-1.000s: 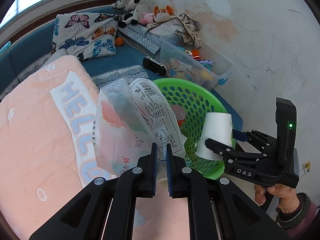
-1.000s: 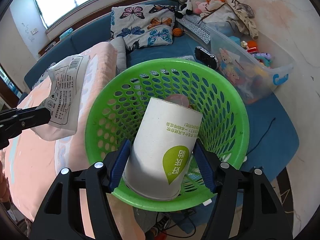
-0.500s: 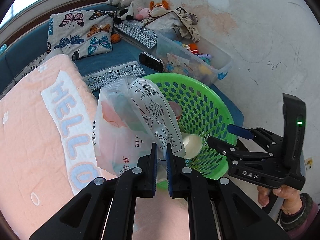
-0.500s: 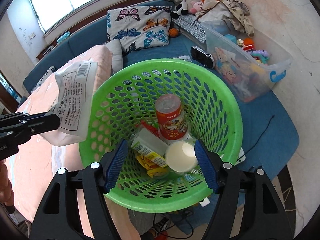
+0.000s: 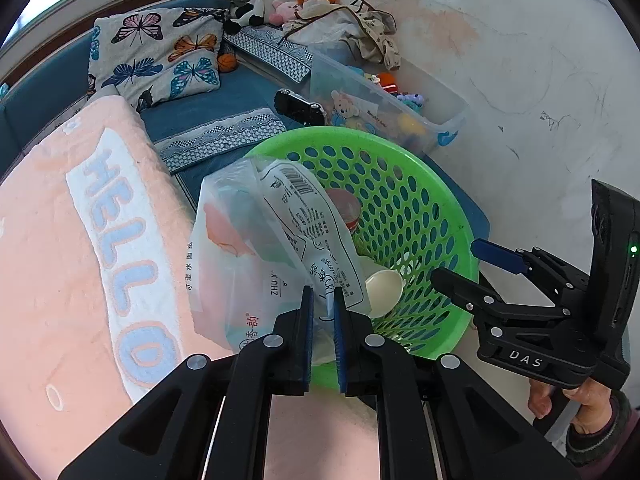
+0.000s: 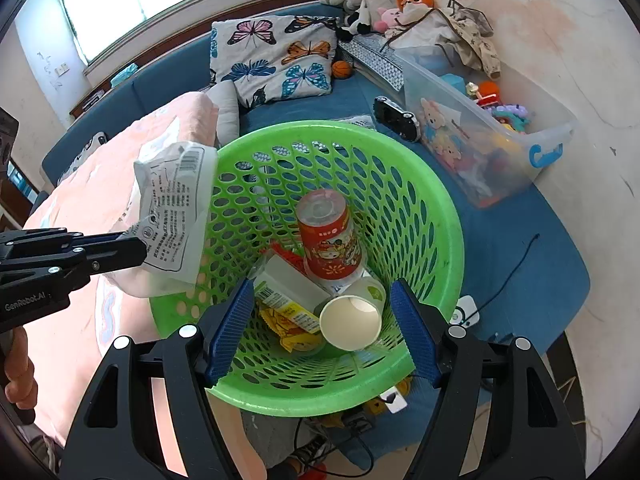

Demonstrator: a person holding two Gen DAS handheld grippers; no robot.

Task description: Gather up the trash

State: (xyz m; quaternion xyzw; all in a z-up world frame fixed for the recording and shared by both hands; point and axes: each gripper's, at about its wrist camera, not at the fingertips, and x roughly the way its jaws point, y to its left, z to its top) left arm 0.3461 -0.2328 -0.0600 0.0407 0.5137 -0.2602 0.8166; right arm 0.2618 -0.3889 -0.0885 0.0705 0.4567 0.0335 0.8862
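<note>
On the left, my left gripper has its jaws pinched on a crinkly plastic bag. I hold the bag over the near left rim of the green basket. Inside the basket lie a red can, a snack wrapper and a white paper cup on its side. On the right, my right gripper hangs over the basket, jaws spread wide and holding nothing.

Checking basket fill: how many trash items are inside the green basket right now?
4 visible: red can upright at centre, paper cup on its side in front, white carton left of it, yellow wrapper beneath. More may be hidden underneath.
</note>
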